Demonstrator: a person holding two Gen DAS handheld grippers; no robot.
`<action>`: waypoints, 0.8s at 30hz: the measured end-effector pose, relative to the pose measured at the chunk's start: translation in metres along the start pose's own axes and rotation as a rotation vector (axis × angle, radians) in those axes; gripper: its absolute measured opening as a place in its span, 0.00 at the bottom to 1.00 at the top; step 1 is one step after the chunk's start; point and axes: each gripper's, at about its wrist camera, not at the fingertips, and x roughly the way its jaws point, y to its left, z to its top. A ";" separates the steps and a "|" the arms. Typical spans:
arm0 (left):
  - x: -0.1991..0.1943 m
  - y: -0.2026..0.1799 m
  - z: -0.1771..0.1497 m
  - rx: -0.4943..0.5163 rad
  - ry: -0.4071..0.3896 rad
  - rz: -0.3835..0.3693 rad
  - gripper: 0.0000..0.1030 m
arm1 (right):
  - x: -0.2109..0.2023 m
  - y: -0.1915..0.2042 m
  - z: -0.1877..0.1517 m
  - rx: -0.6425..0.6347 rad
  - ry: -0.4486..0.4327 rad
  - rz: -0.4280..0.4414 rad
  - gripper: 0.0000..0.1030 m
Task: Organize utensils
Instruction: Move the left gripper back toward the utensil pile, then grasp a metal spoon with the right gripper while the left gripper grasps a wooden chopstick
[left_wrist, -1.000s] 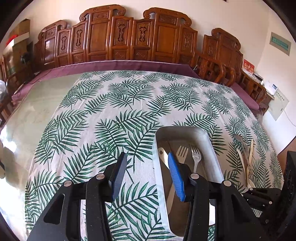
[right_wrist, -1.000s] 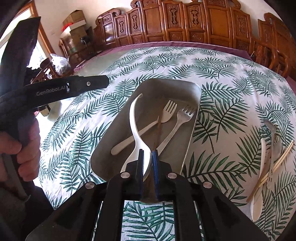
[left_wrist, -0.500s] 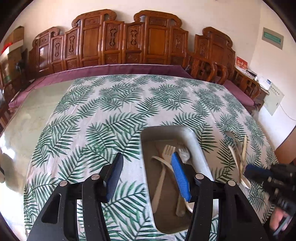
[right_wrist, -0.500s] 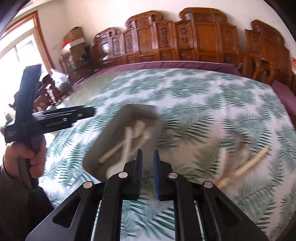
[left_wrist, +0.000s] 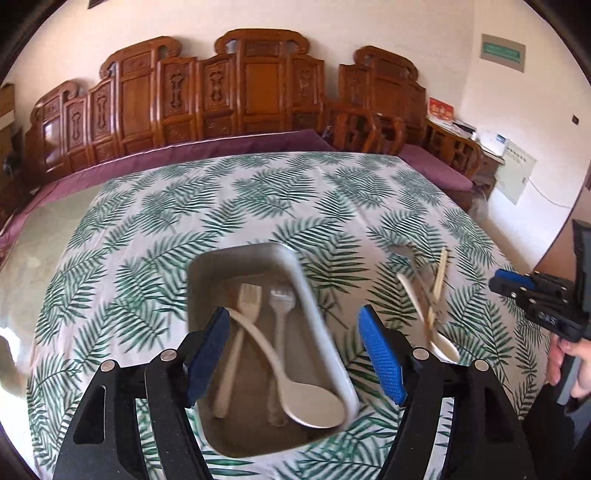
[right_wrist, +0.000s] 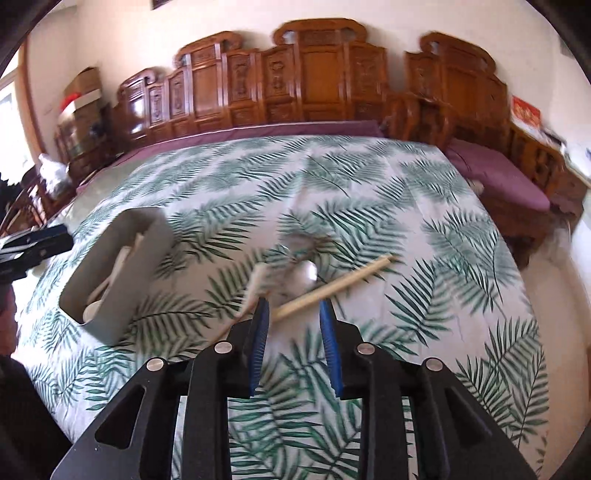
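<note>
A grey metal tray (left_wrist: 236, 258) holds two forks (left_wrist: 251, 295) and a white serving spoon (left_wrist: 310, 402). My left gripper (left_wrist: 295, 347) hovers over the tray's near end. Its jaws are opening wide and nothing is pressed between the pads. To the right on the cloth lie chopsticks (left_wrist: 437, 284), a white spoon (left_wrist: 424, 317) and a blurred metal spoon (left_wrist: 406, 254). My right gripper (right_wrist: 293, 317) stands just short of the chopsticks (right_wrist: 332, 284) and the white spoon (right_wrist: 255, 284). Its jaws are opening and hold nothing. The tray (right_wrist: 125, 295) is off to its left.
A palm-leaf tablecloth (left_wrist: 184, 206) covers most of the table, with bare glossy tabletop (left_wrist: 33, 266) on the left. Carved wooden chairs (left_wrist: 258, 92) line the far side. A person's hand (left_wrist: 569, 365) holds the right gripper (left_wrist: 517, 291) at the right edge.
The right gripper left the white spoon in the tray, swung right to the loose utensils and parted its jaws. The left gripper's jaws widened as it shifted over the tray.
</note>
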 end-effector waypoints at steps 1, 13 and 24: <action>0.001 -0.005 -0.001 0.005 0.003 -0.003 0.67 | 0.004 -0.004 -0.003 0.015 0.002 0.001 0.30; 0.020 -0.054 -0.011 0.056 0.039 -0.040 0.67 | 0.048 0.002 -0.010 -0.006 0.057 0.069 0.30; 0.039 -0.080 -0.021 0.091 0.083 -0.045 0.67 | 0.081 0.021 0.004 -0.078 0.096 0.127 0.15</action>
